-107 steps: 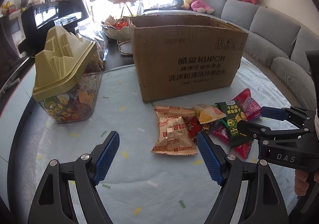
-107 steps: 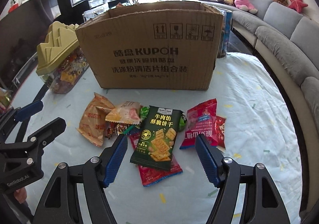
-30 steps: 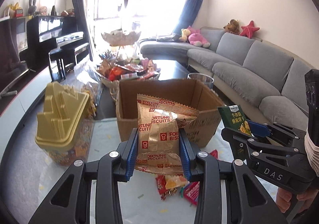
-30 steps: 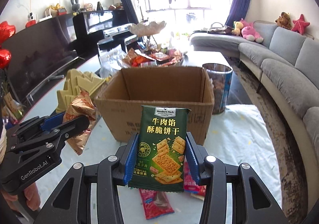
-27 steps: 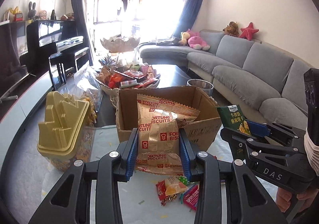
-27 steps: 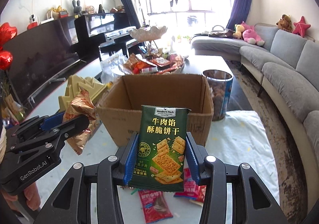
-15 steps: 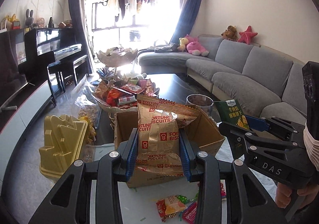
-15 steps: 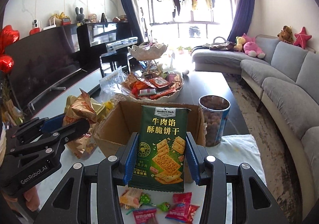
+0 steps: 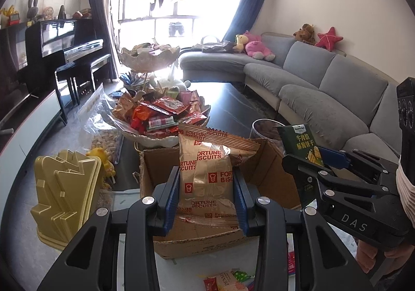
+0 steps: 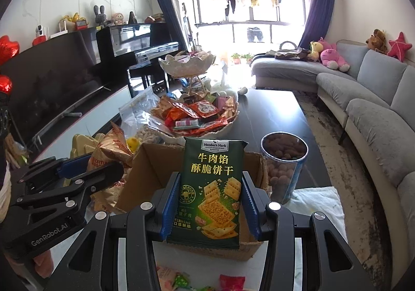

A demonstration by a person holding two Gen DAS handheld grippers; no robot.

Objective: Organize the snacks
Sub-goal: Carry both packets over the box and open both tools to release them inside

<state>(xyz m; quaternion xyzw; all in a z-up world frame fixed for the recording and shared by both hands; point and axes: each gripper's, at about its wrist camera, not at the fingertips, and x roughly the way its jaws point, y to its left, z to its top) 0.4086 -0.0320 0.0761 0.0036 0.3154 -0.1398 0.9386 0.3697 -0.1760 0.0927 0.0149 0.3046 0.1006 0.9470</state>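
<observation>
The gold Fortune Biscuits packet [image 9: 207,177] stands upright, long axis vertical, pinched at its sides by the left hand-held gripper [image 9: 207,200]. The green cracker packet [image 10: 211,190] stands the same way, clamped in the right hand-held gripper [image 10: 210,203]. Both packets are held up off the table.

Just ahead of and below both hand-held grippers sits the open cardboard box [image 9: 269,169], its mouth facing up. From where I stand, each packet seems to hang about over the box's near edge, so the coming move looks like a short push forward and a drop. Neither hand seems clearly nearer.

To the left of the left hand-held gripper is a jar with a gold lid [image 9: 64,195]. Beyond the box stands a bowl heaped with snacks [image 10: 197,114], and ahead and to the right of the right hand-held gripper a clear canister of brown snacks [image 10: 284,161]. A few loose packets [image 10: 229,282] lie on the table beneath the hand-held grippers.
</observation>
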